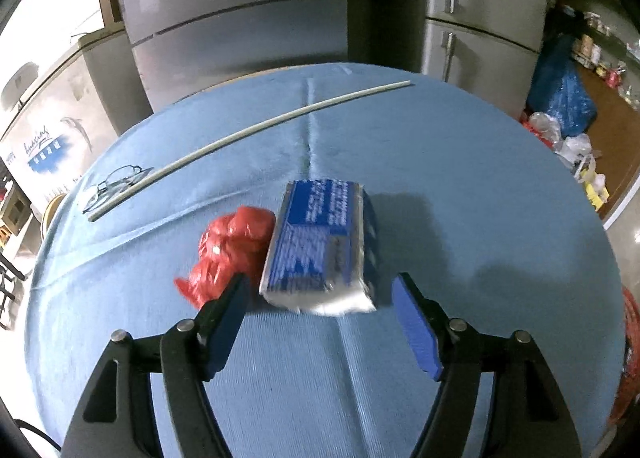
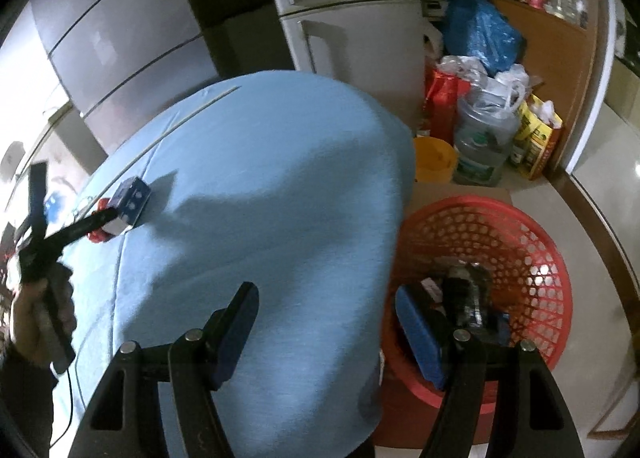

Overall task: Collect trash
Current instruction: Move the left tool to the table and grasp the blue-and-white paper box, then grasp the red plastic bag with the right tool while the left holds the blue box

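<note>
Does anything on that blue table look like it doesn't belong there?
Yes. A pair of eyeglasses lies near the far left edge of the table, beside a long white stick. They hardly look like trash, unlike the crumpled red bag and the blue tissue pack lying against each other.

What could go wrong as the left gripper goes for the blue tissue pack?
1. The red plastic bag lies against the blue tissue pack, beside the left gripper's near finger; closing may snag both or knock the bag away.
2. The pack looks about as wide as the open jaws, so a finger could land on it.
3. The glasses could be swept up as trash.
</note>
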Demonstrator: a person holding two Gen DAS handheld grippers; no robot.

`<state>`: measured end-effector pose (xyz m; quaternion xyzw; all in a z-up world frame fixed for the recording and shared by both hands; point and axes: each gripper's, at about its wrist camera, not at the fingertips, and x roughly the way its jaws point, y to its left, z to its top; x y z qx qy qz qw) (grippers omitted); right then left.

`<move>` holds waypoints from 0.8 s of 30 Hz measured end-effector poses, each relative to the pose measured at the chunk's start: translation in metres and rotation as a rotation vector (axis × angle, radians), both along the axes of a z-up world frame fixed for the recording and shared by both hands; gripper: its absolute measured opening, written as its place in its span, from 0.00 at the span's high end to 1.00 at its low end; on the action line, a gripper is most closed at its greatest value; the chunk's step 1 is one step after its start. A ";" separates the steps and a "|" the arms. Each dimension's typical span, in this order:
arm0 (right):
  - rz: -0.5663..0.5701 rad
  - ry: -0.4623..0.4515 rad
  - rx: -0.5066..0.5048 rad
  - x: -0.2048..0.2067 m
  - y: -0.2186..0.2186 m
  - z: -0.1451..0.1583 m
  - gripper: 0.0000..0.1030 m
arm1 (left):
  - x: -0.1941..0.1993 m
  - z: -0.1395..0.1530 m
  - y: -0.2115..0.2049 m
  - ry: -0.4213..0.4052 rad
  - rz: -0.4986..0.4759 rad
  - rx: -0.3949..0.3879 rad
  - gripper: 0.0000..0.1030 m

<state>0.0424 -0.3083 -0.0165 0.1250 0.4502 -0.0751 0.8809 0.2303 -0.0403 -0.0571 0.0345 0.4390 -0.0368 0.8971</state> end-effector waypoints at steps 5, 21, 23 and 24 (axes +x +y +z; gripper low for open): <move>0.043 0.021 -0.020 0.011 0.018 -0.002 0.27 | 0.024 -0.017 -0.005 0.071 -0.028 -0.023 0.28; 0.169 0.058 0.023 0.072 0.075 -0.024 0.27 | -0.065 0.003 0.064 -0.020 0.069 -0.107 0.45; 0.214 0.047 0.041 0.092 0.098 -0.026 0.27 | -0.072 0.003 0.086 -0.036 0.128 -0.085 0.45; 0.237 0.037 0.054 0.103 0.111 -0.025 0.27 | -0.075 0.002 0.097 -0.040 0.162 -0.073 0.45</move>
